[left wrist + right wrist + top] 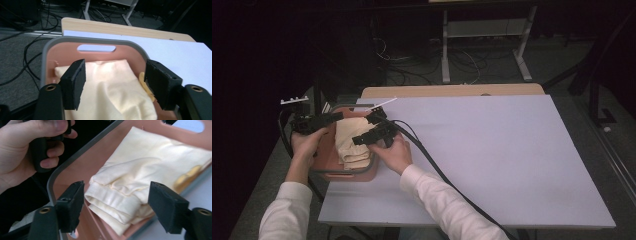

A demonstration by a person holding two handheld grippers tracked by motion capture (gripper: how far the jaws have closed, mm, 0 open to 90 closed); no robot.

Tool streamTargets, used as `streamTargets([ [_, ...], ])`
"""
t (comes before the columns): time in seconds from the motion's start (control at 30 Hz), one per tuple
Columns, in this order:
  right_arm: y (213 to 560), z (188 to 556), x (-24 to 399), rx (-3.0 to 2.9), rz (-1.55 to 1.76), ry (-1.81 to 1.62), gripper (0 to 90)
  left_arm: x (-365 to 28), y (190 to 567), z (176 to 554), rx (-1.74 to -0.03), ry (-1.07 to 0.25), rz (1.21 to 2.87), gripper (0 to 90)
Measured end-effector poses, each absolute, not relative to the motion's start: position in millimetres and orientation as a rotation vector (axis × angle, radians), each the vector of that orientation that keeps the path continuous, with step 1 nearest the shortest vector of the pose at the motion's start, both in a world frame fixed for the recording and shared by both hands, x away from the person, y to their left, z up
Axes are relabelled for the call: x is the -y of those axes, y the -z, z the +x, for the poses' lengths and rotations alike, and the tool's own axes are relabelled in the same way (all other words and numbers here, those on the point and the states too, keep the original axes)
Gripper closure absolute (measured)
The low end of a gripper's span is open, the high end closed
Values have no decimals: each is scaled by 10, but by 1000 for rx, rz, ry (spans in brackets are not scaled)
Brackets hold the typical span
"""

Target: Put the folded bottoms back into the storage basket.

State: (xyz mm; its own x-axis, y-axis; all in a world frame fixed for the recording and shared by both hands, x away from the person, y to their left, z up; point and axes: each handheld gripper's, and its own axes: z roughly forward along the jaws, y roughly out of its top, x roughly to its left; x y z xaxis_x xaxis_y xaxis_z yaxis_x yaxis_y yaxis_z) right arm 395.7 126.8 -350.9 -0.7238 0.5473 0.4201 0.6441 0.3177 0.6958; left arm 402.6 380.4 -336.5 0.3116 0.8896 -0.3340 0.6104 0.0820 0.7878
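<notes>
Cloth (352, 142): folded, cream, lay inside the pink basket (326, 150) at the table's (492, 150) nine o'clock edge.
Left gripper (115, 82): my jaws stood apart above the cloth, gripping nothing.
Right gripper (116, 205): my jaws stood apart around the folded end, pads clear.

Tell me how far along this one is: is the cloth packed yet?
Done: the folded cream cloth lies inside the pink bin at the table's left edge. In hand: nothing; both the left tongs and right tongs stand open around the cloth. Left: drawing the hands away.
</notes>
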Motion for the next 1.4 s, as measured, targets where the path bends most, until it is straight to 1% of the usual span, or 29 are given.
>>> streamTargets([
  [0.07,3484,3967,-1234,2475,-1114,1377,237,-3767,3347,4024,-1383,-368,1626,282],
  [0.1,3454,3972,-1192,2500,-1101,1379,195,-3745,3336,4022,-1376,-367,1636,249],
  [0.13,3454,3972,-1192,2500,-1101,1379,195,-3732,3330,4020,-1371,-367,1640,249],
  [0.23,3417,3966,-1136,2522,-1102,1384,143,-3691,3298,4007,-1357,-359,1641,210],
  [0.4,3368,3954,-1001,2554,-1109,1396,120,-3618,3257,3982,-1334,-357,1668,142],
  [0.5,3347,3950,-911,2560,-1109,1398,57,-3557,3235,3960,-1307,-333,1663,131],
  [0.57,3336,3953,-855,2575,-1110,1384,5,-3509,3217,3947,-1294,-330,1670,108],
  [0.73,3323,3953,-696,2582,-1115,1379,0,-3390,3201,3938,-1284,-315,1704,8],
  [0.77,3322,3953,-657,2583,-1112,1381,0,-3361,3203,3931,-1278,-307,1712,0],
  [1.07,3316,3931,-304,2584,-1120,1411,0,-3191,3176,3842,-1218,-293,1725,0],
  [1.4,3302,3875,8,2592,-1125,1441,0,-2996,3166,3711,-1153,-314,1741,0],
])
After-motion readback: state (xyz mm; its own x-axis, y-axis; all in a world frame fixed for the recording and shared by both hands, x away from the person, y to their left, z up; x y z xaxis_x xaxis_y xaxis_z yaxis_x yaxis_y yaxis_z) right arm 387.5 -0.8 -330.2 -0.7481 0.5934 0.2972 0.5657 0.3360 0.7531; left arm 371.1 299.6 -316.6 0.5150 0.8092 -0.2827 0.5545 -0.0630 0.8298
